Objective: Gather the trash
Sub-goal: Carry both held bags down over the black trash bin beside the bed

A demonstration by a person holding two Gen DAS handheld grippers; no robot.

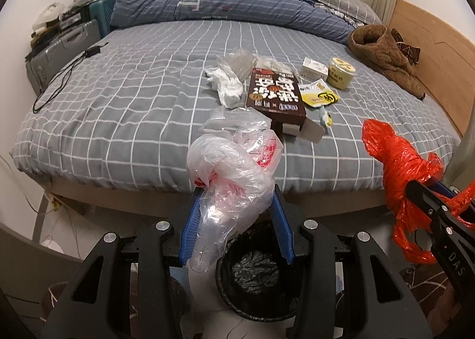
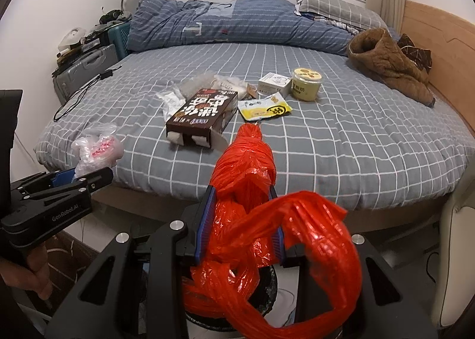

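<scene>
While both tools grip bags, we view a littered bed [image 1: 118,107].
We see left tool [image 1: 236,190] clamping clear bag [image 1: 228,178], right tool [image 2: 242,190] clamping red bag [image 2: 246,166], above black bin [image 1: 252,294].

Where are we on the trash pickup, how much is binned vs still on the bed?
Done: nothing visibly dropped yet; the bin shows only its black liner. In hand: left gripper holds a clear plastic bag, right gripper a red plastic bag, both over the bin. Left on the bed: brown box, yellow packet, jar, small white box, crumpled wrappers.
</scene>
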